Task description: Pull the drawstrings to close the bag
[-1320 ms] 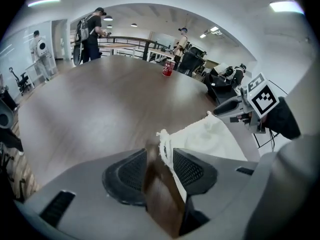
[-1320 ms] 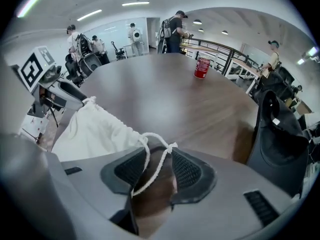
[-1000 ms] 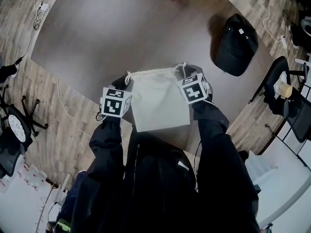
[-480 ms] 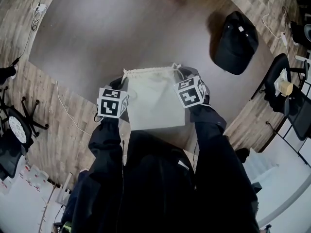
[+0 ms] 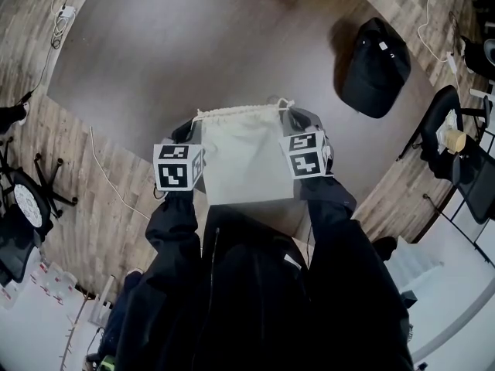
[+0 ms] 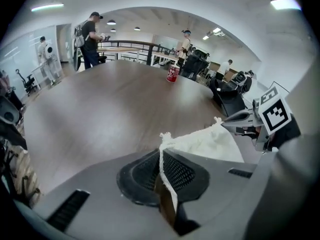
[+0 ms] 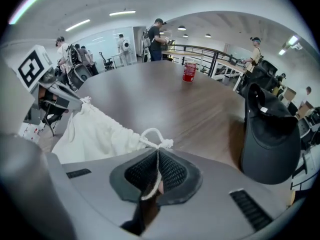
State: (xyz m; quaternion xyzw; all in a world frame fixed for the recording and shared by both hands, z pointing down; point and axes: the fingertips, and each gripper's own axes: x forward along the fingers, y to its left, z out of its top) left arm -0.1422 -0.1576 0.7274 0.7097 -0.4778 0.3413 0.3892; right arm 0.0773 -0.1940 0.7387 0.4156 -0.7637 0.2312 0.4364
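the left tool (image 6: 161, 156) was clamped fully shut on the left drawstring (image 6: 163, 170), the white cord running straight down between its pads. the right tool (image 7: 157, 159) was likewise closed tight on the right drawstring (image 7: 151, 132), whose knotted loop stood just above the jaws. the cream bag (image 5: 246, 157) was stretched between the two tools at the near edge of the bench (image 5: 193, 45), right in front of the person, with its mouth pointing away. the hem looked only lightly ruffled, so the mouth seemed not yet closed. whether the bag rested on the bench or hung clear of it could not be told.

with both cords gripped, the step in hand was probably the pull itself. to do it well, the tools should move apart evenly, each straight out to its own side along the line of the hem, so the fabric gathers towards the middle rather than sliding to one end. the grip should stay firm, since thin cord can slip through the pads. a jerk or a lopsided pull might drag the light bag sideways instead of cinching it.
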